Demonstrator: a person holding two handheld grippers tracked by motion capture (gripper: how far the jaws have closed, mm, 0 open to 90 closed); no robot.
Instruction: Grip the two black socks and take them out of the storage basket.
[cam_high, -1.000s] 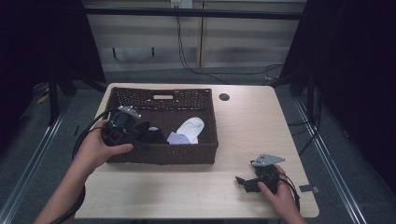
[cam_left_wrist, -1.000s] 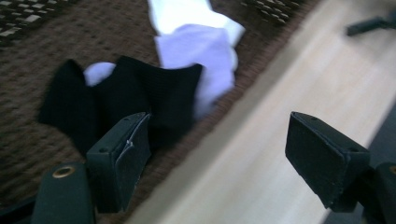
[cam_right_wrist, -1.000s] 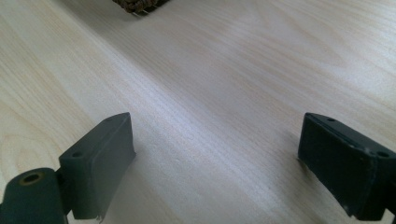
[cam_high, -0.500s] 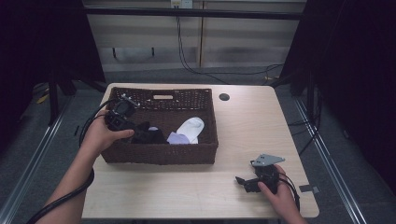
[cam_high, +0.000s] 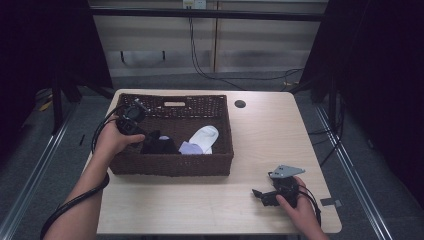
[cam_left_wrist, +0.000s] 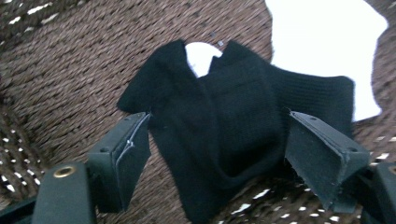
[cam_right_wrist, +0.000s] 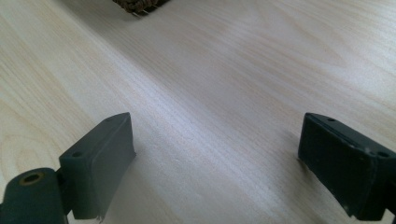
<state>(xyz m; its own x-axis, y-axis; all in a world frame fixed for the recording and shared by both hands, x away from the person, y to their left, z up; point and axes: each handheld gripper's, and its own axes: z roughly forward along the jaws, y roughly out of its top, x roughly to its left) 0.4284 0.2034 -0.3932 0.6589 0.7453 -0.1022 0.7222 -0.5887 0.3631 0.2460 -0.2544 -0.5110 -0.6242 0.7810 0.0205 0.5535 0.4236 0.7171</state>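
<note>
Black knit fills the gap between the left gripper's (cam_left_wrist: 217, 154) jaws: a black sock (cam_left_wrist: 233, 126) lies crumpled on the floor of the wicker basket (cam_left_wrist: 65, 60), and the jaws stand spread on either side of it, holding nothing yet. The right gripper (cam_right_wrist: 215, 163) rests low over the bare table (cam_right_wrist: 224, 70) near its front right corner, jaws likewise wide apart and empty.

The likely trouble is in the pinch. The sock is folded over itself in several layers, so closing on the top fold alone may lift one flap and let the rest slide out. A white sock (cam_left_wrist: 327, 42) lies just behind the black one, and a bit of white also peeks out under its upper edge; a deep bite could catch that too. Going too low risks snagging the jaw tips on the weave or dragging the basket across the table, since the right gripper is well away from it and does not steady it.

From the high view, the left gripper (cam_high: 131, 120) hangs over the basket's left end (cam_high: 170, 165), with the black sock (cam_high: 159, 145), a pale lilac piece (cam_high: 190, 148) and the white sock (cam_high: 205, 136) lying in a row. The left gripper view adds how the jaws bracket the folds, but the lilac piece cannot be made out there. The right gripper view adds a basket corner (cam_right_wrist: 137, 5) at its top edge.
</note>
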